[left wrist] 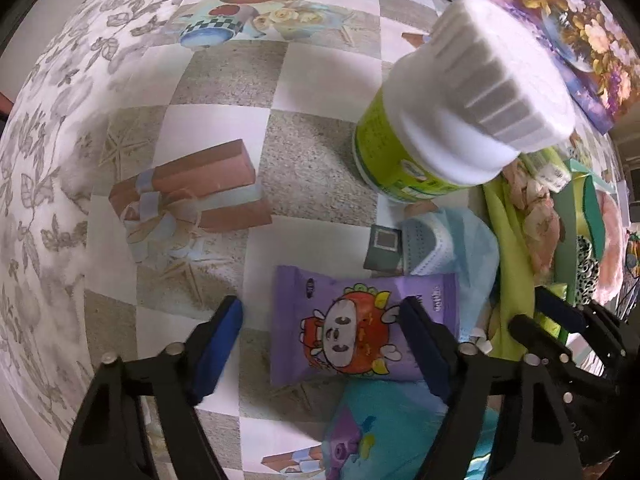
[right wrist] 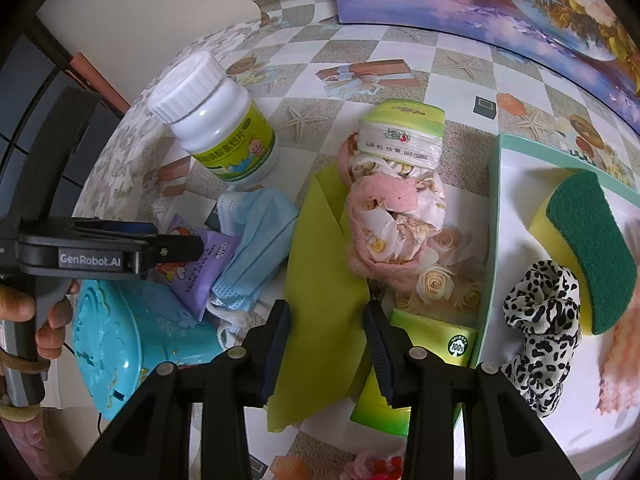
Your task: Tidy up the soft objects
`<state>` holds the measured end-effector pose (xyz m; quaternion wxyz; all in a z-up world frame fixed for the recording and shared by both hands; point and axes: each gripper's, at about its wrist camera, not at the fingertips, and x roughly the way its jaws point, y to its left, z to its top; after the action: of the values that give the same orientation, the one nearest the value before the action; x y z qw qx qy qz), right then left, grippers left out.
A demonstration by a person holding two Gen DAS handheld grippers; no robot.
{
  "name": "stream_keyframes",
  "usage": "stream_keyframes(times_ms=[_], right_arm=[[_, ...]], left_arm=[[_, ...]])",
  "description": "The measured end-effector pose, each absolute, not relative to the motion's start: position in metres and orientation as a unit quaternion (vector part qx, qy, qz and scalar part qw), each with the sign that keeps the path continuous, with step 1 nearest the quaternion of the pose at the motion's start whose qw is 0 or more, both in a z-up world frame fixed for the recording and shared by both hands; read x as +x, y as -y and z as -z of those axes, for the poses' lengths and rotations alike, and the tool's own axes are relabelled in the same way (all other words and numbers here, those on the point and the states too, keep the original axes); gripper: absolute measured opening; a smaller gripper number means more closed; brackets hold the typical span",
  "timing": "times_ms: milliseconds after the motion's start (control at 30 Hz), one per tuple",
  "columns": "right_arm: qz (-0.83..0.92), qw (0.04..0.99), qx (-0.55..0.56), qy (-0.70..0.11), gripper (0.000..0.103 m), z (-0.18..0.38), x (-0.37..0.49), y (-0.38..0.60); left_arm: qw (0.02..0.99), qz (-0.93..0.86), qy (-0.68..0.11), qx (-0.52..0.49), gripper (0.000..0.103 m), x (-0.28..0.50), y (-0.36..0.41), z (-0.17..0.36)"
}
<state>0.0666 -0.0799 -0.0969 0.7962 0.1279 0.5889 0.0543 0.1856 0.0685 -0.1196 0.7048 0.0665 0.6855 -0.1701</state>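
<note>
The tabletop [left wrist: 224, 92] carries a mint tray [right wrist: 493, 240] already holding a sponge [right wrist: 592, 252]. The purple wipes packet [left wrist: 360, 328] lies beside a blue face mask [right wrist: 256, 240]. The left hand-held gripper [left wrist: 320, 344] stands wide astride the packet, not yet pinching; it should probably centre, then close gently. The right hand-held gripper [right wrist: 326, 344] hangs half open over a green cloth [right wrist: 320, 300], holding nothing.
</note>
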Motion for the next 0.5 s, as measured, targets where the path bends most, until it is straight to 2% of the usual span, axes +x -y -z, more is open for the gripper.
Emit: stream_keyframes(times_ms=[67,200,233,500], right_arm=[[-0.054,0.796,0.128,-0.589,0.041,0.097,0.066,0.080],[-0.053,0.796,0.133,-0.589,0.038,0.097,0.066,0.083],[-0.052,0.795,0.135,-0.588,0.037,0.097,0.066,0.083],[-0.049,0.797,0.136,-0.586,0.027,0.096,0.065,0.085]], left_arm=[[0.707,0.176,-0.683,0.060,0.059,0.180,-0.064,0.116],[0.704,0.193,-0.683,0.029,0.041,0.176,-0.060,0.107],[0.706,0.192,-0.682,0.022,0.033,0.175,-0.062,0.107],[0.722,0.187,-0.665,-0.029,0.006,0.169,-0.084,0.103]])
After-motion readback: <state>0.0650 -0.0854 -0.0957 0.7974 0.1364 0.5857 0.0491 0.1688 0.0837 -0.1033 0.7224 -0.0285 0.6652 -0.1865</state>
